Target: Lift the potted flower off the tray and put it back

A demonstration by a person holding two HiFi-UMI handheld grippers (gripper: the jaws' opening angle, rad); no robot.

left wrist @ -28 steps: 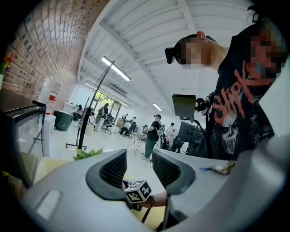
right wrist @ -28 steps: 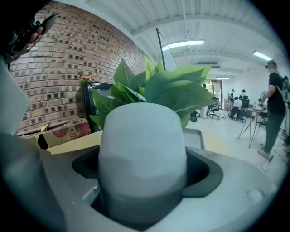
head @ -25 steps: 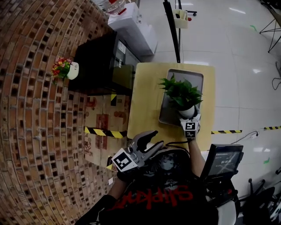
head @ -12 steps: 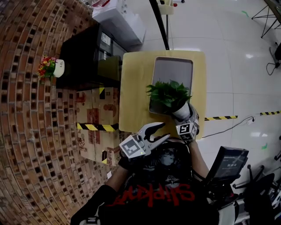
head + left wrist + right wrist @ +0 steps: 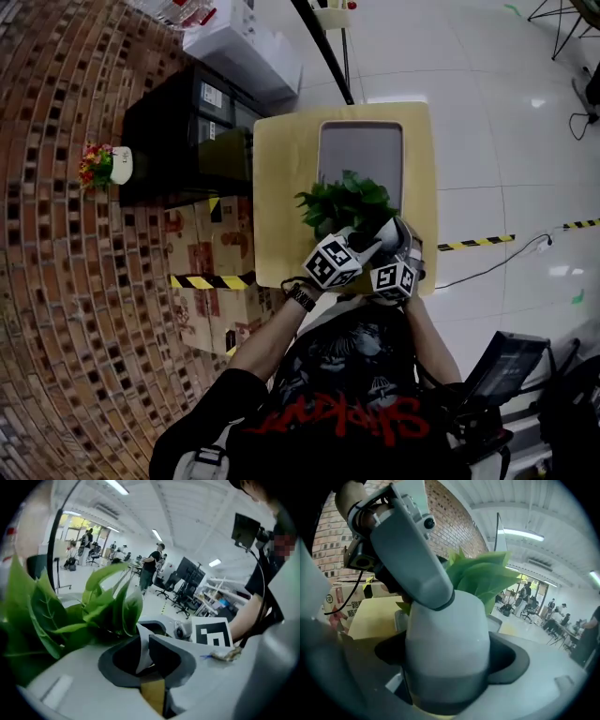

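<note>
The potted flower (image 5: 343, 203), green leaves in a white pot (image 5: 447, 634), is held over the near end of the grey tray (image 5: 361, 150) on the yellow table (image 5: 281, 178). My right gripper (image 5: 397, 249) is shut on the pot's body, with its jaws on either side of the pot (image 5: 447, 667). My left gripper (image 5: 371, 242) reaches in from the left. Its jaws have just been closing and now pinch the pot's thin white rim (image 5: 142, 649). In the right gripper view the left gripper (image 5: 410, 550) sits on top of the pot. The leaves (image 5: 93, 613) fill the left of the left gripper view.
A black cabinet (image 5: 178, 131) stands left of the table, with a small white pot of red and yellow flowers (image 5: 105, 164) beside it. Cardboard boxes (image 5: 214, 253) with hazard tape sit at the table's left. A black pole (image 5: 323, 47) rises behind, and a monitor (image 5: 506, 361) stands near right.
My left gripper came from the person's chest up to the pot and closed on its rim. The right gripper brought the plant off the tray's middle to its near end.
</note>
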